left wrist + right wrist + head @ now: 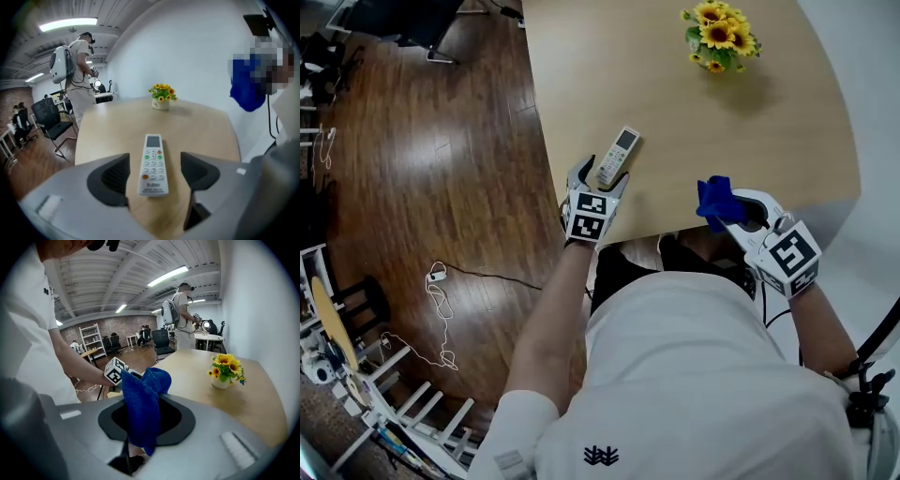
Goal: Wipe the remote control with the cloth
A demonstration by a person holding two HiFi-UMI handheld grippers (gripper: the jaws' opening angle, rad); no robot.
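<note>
From above, the sunflowers hide most of their pot, far right on the worktop. The remote lies face up near the worktop's near left edge. Its near end sits between the wide-apart jaws of the left hand-held gripper, touching neither. The right hand-held gripper, near right, is clamped on the blue cloth, whose lower end drops out of sight.

Bright ceiling tube light; fisheye-warped dark corners; glare on floor
</note>
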